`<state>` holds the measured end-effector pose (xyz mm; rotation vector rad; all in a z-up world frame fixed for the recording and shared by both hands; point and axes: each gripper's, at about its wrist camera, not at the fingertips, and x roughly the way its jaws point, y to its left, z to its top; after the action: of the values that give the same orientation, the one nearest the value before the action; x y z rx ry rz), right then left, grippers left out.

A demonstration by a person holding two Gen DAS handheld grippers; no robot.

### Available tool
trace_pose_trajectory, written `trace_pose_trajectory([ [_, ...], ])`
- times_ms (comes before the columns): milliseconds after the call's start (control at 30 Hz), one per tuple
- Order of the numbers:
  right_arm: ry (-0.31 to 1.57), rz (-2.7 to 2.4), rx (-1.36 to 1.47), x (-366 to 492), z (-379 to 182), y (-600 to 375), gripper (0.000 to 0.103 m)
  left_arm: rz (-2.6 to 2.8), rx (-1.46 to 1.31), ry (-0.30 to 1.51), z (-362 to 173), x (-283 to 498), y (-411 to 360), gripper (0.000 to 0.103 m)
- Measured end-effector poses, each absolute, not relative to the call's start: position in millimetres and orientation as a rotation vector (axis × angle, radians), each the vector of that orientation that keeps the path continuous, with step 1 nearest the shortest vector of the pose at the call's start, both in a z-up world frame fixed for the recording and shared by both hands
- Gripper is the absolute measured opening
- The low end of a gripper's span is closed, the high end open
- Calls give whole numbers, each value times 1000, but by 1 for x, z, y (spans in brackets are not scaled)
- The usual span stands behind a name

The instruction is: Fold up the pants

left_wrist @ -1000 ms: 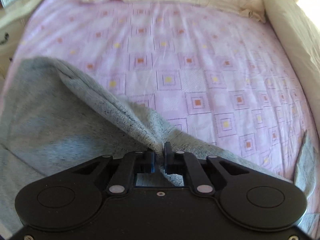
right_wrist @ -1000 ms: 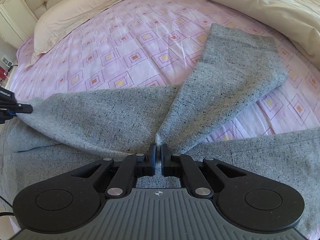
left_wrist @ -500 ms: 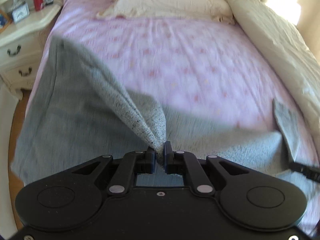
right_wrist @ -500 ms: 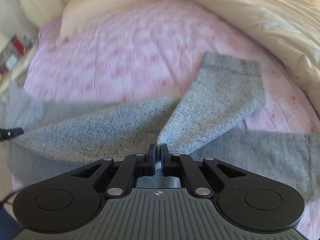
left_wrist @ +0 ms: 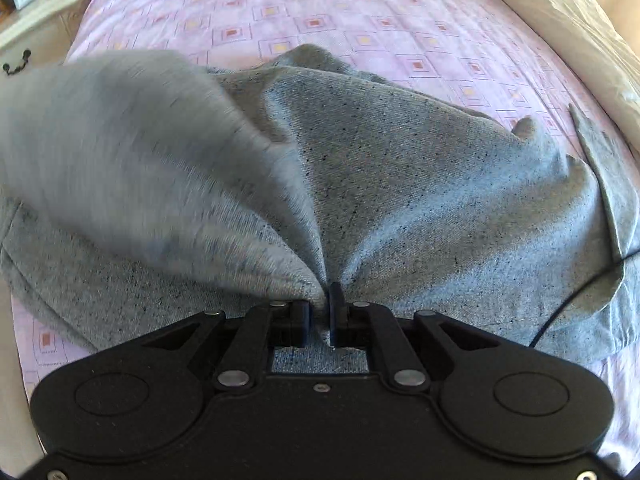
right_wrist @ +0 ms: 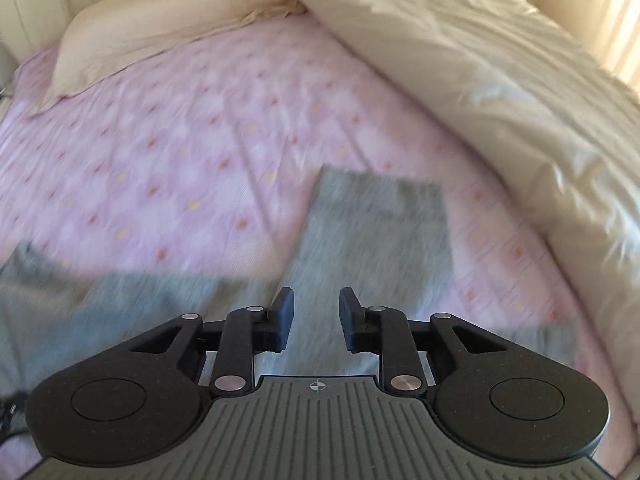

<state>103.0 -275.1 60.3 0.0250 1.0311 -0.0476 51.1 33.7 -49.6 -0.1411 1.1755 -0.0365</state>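
One pair of grey pants (left_wrist: 440, 200) lies on the bed (left_wrist: 360, 20); the left claw (left_wrist: 318, 312) clamps its fabric, while the right claw (right_wrist: 316, 316) is opening, nothing between its pads.

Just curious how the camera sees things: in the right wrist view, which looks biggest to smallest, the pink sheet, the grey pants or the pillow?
1. Pink sheet
2. Grey pants, though blurred and partly hidden by the tool
3. Pillow, which lies farther off, so it may only look smaller

Left wrist view close above the grey pants (left_wrist: 420, 200), tilted steeply down, facing the bed's head end and nightstand (left_wrist: 44, 20) corner, right wrist view a little higher, facing the pillow (right_wrist: 160, 36) and duvet (right_wrist: 480, 80), both sharing pants and pink sheet (right_wrist: 180, 152).
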Motion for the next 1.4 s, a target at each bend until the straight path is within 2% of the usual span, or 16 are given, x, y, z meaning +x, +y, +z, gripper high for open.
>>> trace_pose_trajectory([
  [300, 1037, -167, 5, 168, 12, -255, 27, -61, -250, 1175, -54, 62, 49, 12],
  [567, 1085, -241, -88, 180, -18, -246, 26, -83, -226, 1146, -56, 51, 46, 11],
  [633, 1102, -227, -71, 178, -15, -254, 7, -88, -235, 1144, -54, 38, 50, 11],
  [667, 1096, -224, -54, 175, -9, -260, 3, -88, -240, 1144, -53, 37, 50, 11],
  [700, 1085, -216, -42, 174, -3, -265, 3, -89, -245, 1145, -51, 35, 51, 11],
  [1067, 976, -247, 150, 77, 76, -386, 3, -79, -296, 1158, -49, 35, 72, 11],
  [1200, 1004, -247, 275, 29, 71, -427, 3, -68, -288, 1161, -46, 34, 71, 11],
  [1400, 1116, -187, 325, -17, 29, -445, 5, -41, -244, 1164, -47, 33, 57, 11],
])
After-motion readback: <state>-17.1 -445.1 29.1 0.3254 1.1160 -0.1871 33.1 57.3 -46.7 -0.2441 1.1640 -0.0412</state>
